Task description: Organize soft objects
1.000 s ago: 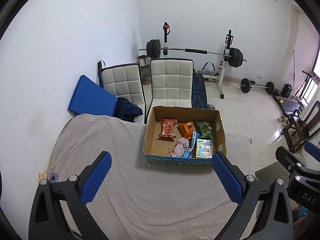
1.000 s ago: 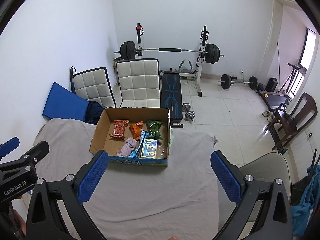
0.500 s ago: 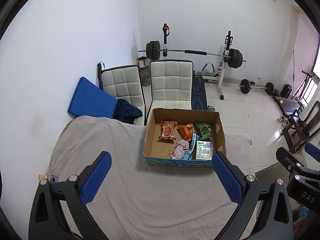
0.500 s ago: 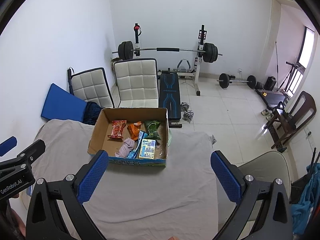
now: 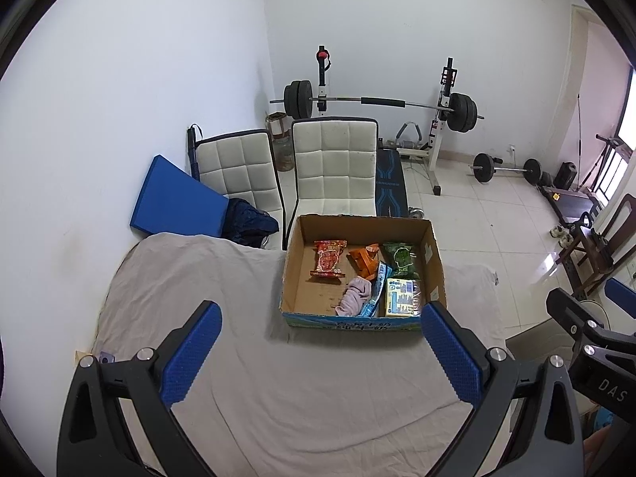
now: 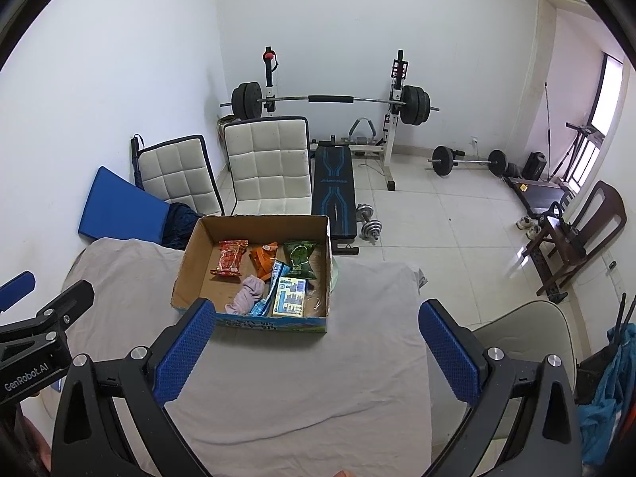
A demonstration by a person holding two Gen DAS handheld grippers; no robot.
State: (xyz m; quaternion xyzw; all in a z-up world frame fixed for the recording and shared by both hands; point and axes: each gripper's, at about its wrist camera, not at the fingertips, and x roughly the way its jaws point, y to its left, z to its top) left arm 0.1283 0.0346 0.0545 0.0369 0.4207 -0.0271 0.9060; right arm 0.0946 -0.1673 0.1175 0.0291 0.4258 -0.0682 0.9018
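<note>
A cardboard box [image 5: 293,270] stands on a table under a grey cloth [image 5: 246,357]. In it lie a red snack bag [image 5: 328,259], an orange pack [image 5: 363,261], a green bag [image 5: 401,256], a pink cloth [image 5: 355,296], a blue pack [image 5: 375,292] and a yellow-blue carton [image 5: 403,297]. My left gripper [image 5: 320,348] is open and empty, well above the cloth in front of the box. My right gripper [image 6: 314,346] is open and empty, also in front of the box [image 6: 187,266].
Two white chairs [image 5: 336,167] stand behind the table, with a blue pad [image 5: 171,198] against the wall. A barbell rack [image 5: 381,103], bench [image 6: 333,194] and dumbbells [image 6: 367,220] stand on the tiled floor. A wooden chair [image 6: 576,234] stands right.
Both grippers have risen and drawn back a little, so the box appears slightly farther. Both stay open and empty.
</note>
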